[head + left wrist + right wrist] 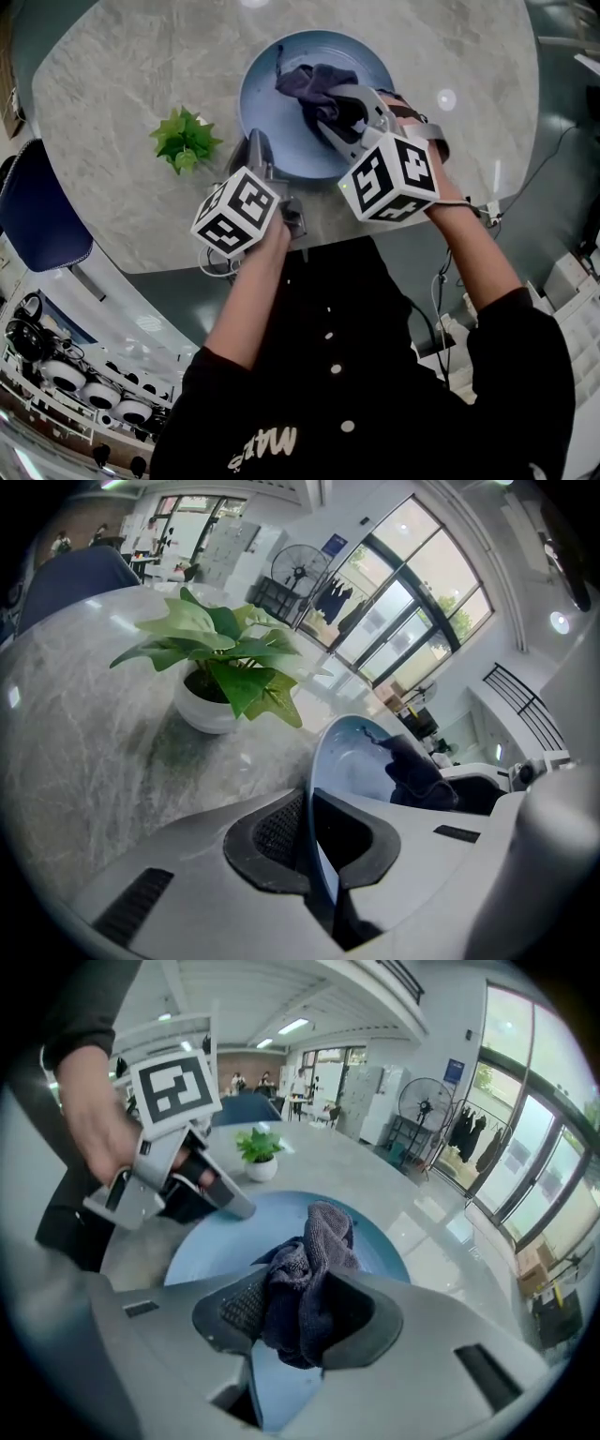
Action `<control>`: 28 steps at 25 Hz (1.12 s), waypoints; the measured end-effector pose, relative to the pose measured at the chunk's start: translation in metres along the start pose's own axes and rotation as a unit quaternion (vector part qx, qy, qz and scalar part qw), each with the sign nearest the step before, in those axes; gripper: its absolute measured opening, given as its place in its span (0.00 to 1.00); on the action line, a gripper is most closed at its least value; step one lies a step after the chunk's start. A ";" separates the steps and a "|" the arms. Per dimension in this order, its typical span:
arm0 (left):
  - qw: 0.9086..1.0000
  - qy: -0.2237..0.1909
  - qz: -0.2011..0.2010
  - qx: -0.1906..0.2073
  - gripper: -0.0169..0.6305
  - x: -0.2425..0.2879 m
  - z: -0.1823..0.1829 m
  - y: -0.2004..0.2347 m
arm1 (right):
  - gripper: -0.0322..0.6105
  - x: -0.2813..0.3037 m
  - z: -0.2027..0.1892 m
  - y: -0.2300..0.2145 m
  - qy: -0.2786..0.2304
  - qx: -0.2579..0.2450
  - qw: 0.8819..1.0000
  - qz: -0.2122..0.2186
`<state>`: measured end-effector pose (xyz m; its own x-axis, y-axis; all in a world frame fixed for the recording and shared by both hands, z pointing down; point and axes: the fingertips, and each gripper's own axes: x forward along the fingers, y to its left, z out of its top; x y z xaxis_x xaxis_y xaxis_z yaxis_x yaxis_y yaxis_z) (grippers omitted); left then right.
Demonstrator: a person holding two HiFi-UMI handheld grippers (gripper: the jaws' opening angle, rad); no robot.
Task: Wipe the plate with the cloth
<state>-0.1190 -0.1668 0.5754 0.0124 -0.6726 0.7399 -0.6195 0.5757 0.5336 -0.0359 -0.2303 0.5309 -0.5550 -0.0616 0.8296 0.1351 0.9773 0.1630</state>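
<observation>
Setup: round, pale marbled desk. The blue plate sits at its middle, just in front of the person.

Left tongs: clenched on the plate's rim at the near-left edge. In the left gripper view the thin blue rim runs edge-on straight down between the two dark pads, and both pads are closed against it. The marker cube on these tongs faces up at the head camera.

Right tongs: reaching in over the plate from the near-right, clenched on the cloth. In the right gripper view the dark grey-purple cloth is bunched between the pads. One fold stands up above them and a wad hangs below.

Cloth position: over the far-right part of the plate's inner face. Its loose end lies toward the far rim. Most likely it touches the plate surface, but the tongs cover the contact, so this is not confirmed.

Plate: the inner face to the left of the cloth is bare. From these angles I cannot tell whether it lies flat on the desk or is tipped up slightly by the left tongs.

Other items: a small green plant in a white pot stands on the desk to the left of the plate, near it but not touching. A dark blue chair is at the desk's left edge.
</observation>
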 end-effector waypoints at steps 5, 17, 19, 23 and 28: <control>1.000 0.004 -0.008 -0.002 0.07 0.000 0.000 -0.002 | 0.27 0.018 0.031 0.026 -0.041 0.036 0.998 0.031; 1.000 0.017 -0.014 -0.016 0.07 0.000 -0.002 0.000 | 0.27 0.050 0.037 0.061 -0.032 0.039 0.997 0.050; 1.000 0.019 -0.014 -0.016 0.07 0.000 -0.002 -0.001 | 0.27 0.049 0.036 0.062 -0.032 0.033 0.998 0.050; 1.000 0.018 -0.013 -0.018 0.07 0.000 -0.002 -0.001 | 0.27 0.046 0.034 0.067 -0.027 0.015 0.998 0.053; 1.000 0.019 -0.006 -0.008 0.07 0.001 -0.001 0.001 | 0.27 0.043 0.027 0.078 -0.019 -0.021 0.997 0.070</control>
<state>-0.1189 -0.1666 0.5764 0.0491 -0.6610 0.7488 -0.6065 0.5759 0.5482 -0.0716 -0.1513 0.5644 -0.5581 0.0839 0.8255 0.2470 0.9666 0.0687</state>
